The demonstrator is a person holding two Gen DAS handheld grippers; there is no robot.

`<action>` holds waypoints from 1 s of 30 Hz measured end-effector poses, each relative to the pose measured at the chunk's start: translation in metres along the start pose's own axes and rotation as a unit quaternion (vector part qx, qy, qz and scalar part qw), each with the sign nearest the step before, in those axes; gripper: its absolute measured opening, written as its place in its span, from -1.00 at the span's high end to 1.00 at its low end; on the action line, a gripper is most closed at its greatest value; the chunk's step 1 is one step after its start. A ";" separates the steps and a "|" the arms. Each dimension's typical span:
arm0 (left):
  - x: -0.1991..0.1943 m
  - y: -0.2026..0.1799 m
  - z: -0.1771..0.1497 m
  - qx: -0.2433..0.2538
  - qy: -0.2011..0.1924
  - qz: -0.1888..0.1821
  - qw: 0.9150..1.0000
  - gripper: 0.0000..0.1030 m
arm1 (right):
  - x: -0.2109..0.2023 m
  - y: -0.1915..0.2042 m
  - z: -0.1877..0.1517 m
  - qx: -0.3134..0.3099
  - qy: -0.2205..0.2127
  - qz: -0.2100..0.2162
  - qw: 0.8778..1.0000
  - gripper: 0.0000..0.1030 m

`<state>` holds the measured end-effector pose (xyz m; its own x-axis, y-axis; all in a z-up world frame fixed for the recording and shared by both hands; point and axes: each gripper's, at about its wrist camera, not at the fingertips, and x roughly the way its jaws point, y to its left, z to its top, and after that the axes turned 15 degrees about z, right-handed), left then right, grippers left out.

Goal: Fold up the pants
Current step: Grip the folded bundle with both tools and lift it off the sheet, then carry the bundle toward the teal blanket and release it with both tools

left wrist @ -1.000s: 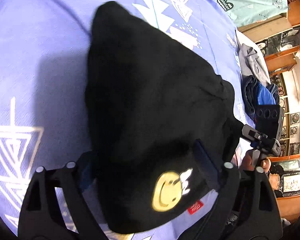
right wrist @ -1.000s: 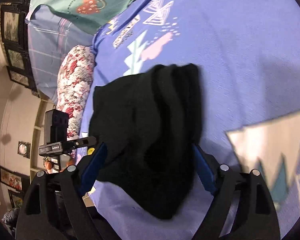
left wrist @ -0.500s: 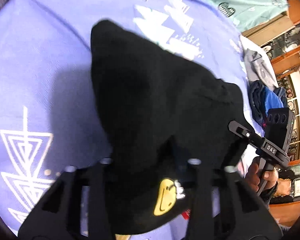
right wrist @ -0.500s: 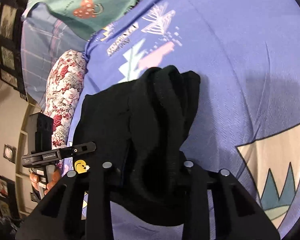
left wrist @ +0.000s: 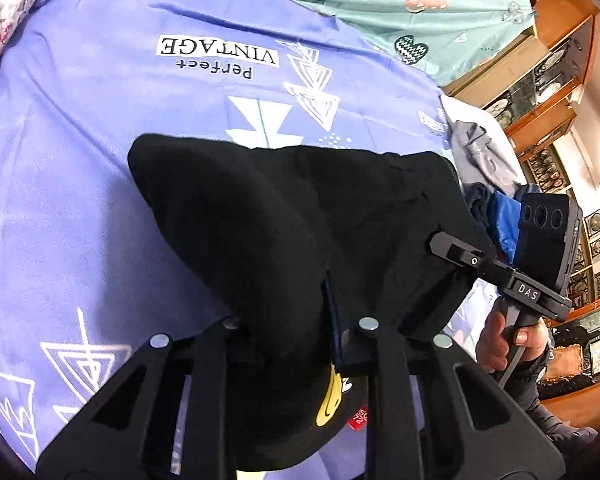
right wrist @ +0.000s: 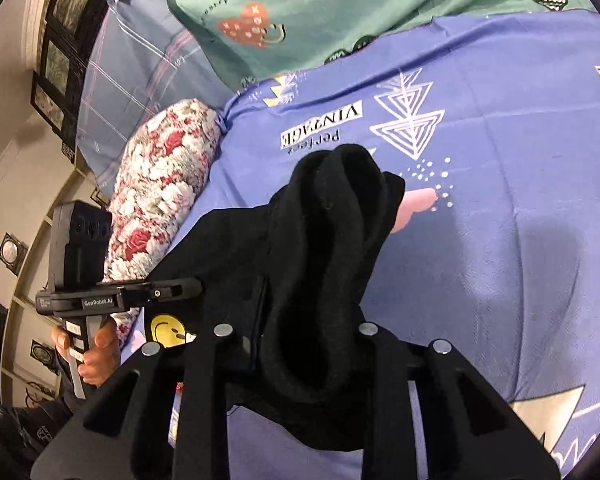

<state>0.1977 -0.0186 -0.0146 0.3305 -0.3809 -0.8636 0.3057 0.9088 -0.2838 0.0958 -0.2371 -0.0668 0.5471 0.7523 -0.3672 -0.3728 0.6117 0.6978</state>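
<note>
With both jaws having just closed on the cloth, the left gripper and right gripper pinch the black pants, now lifted partly off the bed, ready for folding over.

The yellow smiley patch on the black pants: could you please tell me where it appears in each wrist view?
Left wrist view: yellow smiley patch, bottom centre, half hidden in a fold.
Right wrist view: lower left, flat and fully visible.
Shared landmark: the "Perfect VINTAGE" print on the blue sheet.
</note>
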 end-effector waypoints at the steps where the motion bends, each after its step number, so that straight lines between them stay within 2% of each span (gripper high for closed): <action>1: -0.003 0.000 0.007 0.003 -0.006 0.002 1.000 0.60 | 0.006 0.003 0.005 -0.004 0.000 0.001 1.000 0.49; 4: -0.023 -0.001 0.033 0.015 -0.035 0.009 0.999 0.60 | 0.008 0.015 0.031 -0.030 -0.009 0.006 1.000 0.50; 8: -0.063 -0.004 0.091 0.041 -0.084 0.029 0.995 0.60 | 0.008 0.050 0.099 -0.103 -0.032 0.001 0.994 0.50; 12: -0.094 -0.008 0.171 0.060 -0.161 0.063 0.983 0.60 | 0.020 0.072 0.189 -0.175 -0.076 -0.012 0.982 0.50; 13: -0.097 -0.006 0.196 0.065 -0.183 0.080 0.978 0.59 | 0.027 0.072 0.214 -0.188 -0.087 -0.016 0.978 0.50; 15: -0.094 -0.007 0.232 0.081 -0.201 0.109 0.970 0.59 | 0.046 0.062 0.253 -0.201 -0.099 -0.025 0.974 0.50; 18: -0.055 0.009 0.291 0.087 -0.198 0.145 0.966 0.58 | 0.088 0.023 0.298 -0.191 -0.098 -0.023 0.976 0.50; 22: 0.023 0.050 0.334 0.058 -0.161 0.170 0.970 0.57 | 0.150 -0.037 0.322 -0.174 -0.078 -0.045 0.981 0.50; 24: 0.064 0.072 0.341 0.043 -0.138 0.181 0.973 0.57 | 0.186 -0.076 0.326 -0.149 -0.052 -0.096 0.983 0.50; 26: 0.109 0.102 0.343 0.005 -0.107 0.196 0.975 0.53 | 0.209 -0.112 0.327 -0.109 -0.031 -0.139 0.984 0.46; 27: 0.123 0.115 0.342 -0.013 -0.099 0.209 0.973 0.25 | 0.218 -0.129 0.325 -0.097 -0.019 -0.175 0.980 0.43; 28: 0.135 0.130 0.338 -0.031 -0.105 0.212 0.971 -0.30 | 0.223 -0.137 0.323 -0.098 -0.011 -0.193 0.976 0.15; 29: 0.138 0.139 0.334 -0.044 -0.116 0.228 0.966 -0.66 | 0.225 -0.143 0.320 -0.107 -0.014 -0.228 0.968 -0.30; 30: 0.138 0.146 0.331 -0.060 -0.127 0.253 0.957 -0.96 | 0.223 -0.145 0.318 -0.116 -0.024 -0.252 0.960 -0.53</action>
<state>0.5834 0.0048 -0.0372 0.6204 0.0974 -0.7782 -0.0506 0.9952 0.0843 0.5105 -0.2358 -0.0545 0.7333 0.3381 -0.5899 -0.2062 0.9373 0.2808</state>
